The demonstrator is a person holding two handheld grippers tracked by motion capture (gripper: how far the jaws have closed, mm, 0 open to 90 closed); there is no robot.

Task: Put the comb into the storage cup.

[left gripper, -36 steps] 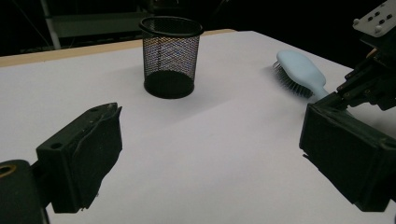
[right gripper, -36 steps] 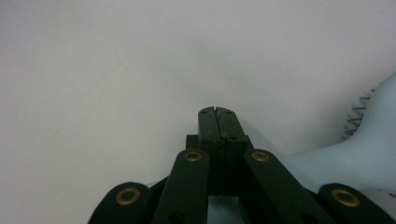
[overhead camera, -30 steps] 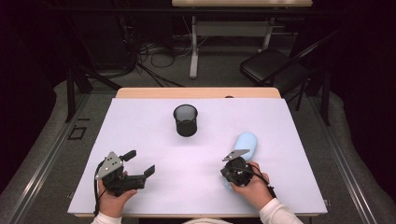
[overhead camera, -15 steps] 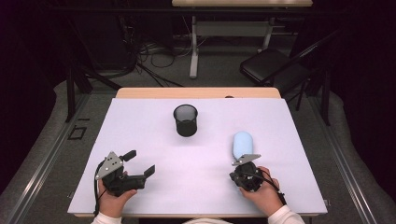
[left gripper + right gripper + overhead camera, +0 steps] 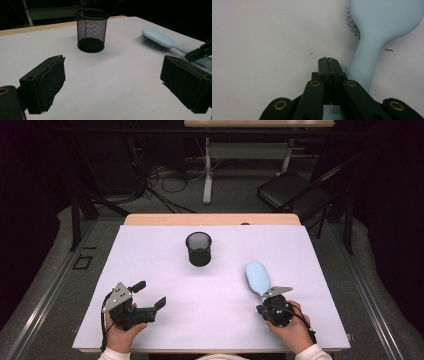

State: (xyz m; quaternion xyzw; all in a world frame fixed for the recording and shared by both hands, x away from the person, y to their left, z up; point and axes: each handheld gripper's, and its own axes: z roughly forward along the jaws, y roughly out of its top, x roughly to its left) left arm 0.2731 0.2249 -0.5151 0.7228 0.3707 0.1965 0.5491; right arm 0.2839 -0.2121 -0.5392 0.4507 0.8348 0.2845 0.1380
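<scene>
Nearest, the left hand-held gripper (image 5: 149,295) rests on the white table (image 5: 150,255), jaws wide and empty. The right hand-held gripper (image 5: 328,60) is pressed closed beside the pale blue plastic hairbrush's (image 5: 257,276) handle, gripping nothing. Farther off stands a black mesh cup (image 5: 199,248).

A pale blue hairbrush (image 5: 258,276) lies on the white surface (image 5: 165,270) at its right side, bristles down and smooth oval back up. In the left gripper view the dark bristles (image 5: 151,43) show under the head's edge, touching the surface. Its head points away from the person and its handle (image 5: 362,67) runs back toward the near edge. The brush lies well apart from the black mesh cup (image 5: 199,248), to the right of it and nearer.
</scene>
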